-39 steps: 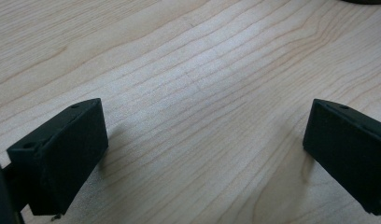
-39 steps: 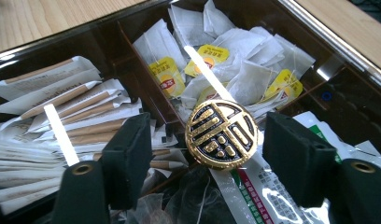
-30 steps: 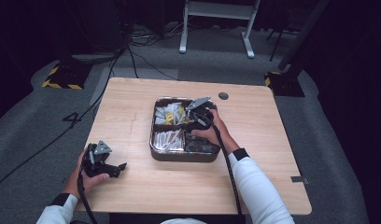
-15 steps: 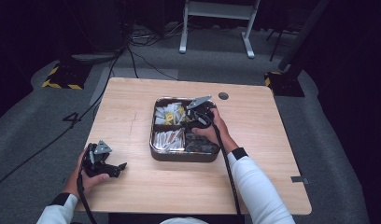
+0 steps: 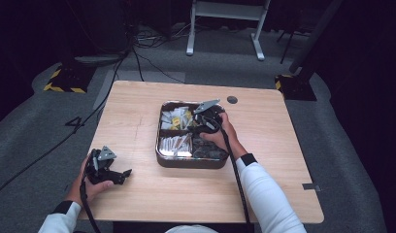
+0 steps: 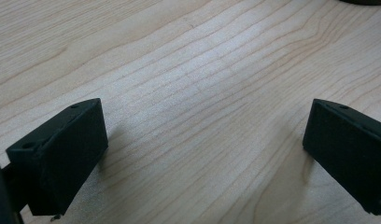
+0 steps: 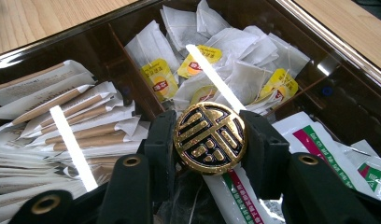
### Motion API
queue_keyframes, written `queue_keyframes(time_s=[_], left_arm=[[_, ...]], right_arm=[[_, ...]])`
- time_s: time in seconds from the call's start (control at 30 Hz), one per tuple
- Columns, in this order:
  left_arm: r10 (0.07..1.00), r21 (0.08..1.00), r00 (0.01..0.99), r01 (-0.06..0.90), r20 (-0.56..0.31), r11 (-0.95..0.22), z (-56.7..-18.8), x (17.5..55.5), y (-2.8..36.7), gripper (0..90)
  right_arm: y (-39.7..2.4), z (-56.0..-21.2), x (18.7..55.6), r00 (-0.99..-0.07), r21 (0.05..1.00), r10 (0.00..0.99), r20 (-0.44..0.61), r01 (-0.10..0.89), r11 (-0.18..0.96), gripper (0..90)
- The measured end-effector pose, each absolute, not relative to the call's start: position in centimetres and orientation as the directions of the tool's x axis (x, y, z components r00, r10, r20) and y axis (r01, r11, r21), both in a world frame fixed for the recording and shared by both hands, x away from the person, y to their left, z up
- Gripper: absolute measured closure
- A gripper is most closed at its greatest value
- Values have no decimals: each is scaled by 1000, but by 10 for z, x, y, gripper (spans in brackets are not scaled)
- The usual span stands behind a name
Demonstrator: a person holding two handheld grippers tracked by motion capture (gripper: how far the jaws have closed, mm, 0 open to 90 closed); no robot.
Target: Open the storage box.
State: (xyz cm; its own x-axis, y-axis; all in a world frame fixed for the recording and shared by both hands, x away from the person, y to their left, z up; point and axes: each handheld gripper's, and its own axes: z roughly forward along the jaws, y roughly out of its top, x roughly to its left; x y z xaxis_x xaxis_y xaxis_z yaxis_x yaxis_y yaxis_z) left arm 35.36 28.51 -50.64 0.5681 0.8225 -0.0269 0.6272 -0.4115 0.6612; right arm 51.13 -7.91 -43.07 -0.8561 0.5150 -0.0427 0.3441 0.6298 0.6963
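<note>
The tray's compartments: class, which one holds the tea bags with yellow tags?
The far-left compartment, at the tray's back edge. Its white tea bags carry yellow tags; the near-left one holds long paper sticks, the right ones sachets or dark contents.

The desk was pale wood with a fine, matt grain, smooth under the left claw, whose black jaws looked like matt plastic. The tray had glossy dark walls and a bright, polished metal-like rim. At the right claw, matt black pads clasped a round knob of shiny gold metal with glossy black inlay. At its 12 o'clock lay thin, crinkled paper tea bags; at 9 o'clock, matt paper sachets.
</note>
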Motion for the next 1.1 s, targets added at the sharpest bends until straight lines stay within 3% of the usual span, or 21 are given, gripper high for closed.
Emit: queue_keyframes(time_s=[0.67, 1.1], left_arm=[[823, 661, 568, 627, -27, -412, -506, 354, 285, 2], [824, 661, 566, 628, -27, -410, -506, 353, 285, 2]], right_arm=[[-90, -399, 504, -850, 720, 523, -66, 322, 614, 587], [-120, -385, 499, -831, 736, 552, -74, 328, 592, 587]])
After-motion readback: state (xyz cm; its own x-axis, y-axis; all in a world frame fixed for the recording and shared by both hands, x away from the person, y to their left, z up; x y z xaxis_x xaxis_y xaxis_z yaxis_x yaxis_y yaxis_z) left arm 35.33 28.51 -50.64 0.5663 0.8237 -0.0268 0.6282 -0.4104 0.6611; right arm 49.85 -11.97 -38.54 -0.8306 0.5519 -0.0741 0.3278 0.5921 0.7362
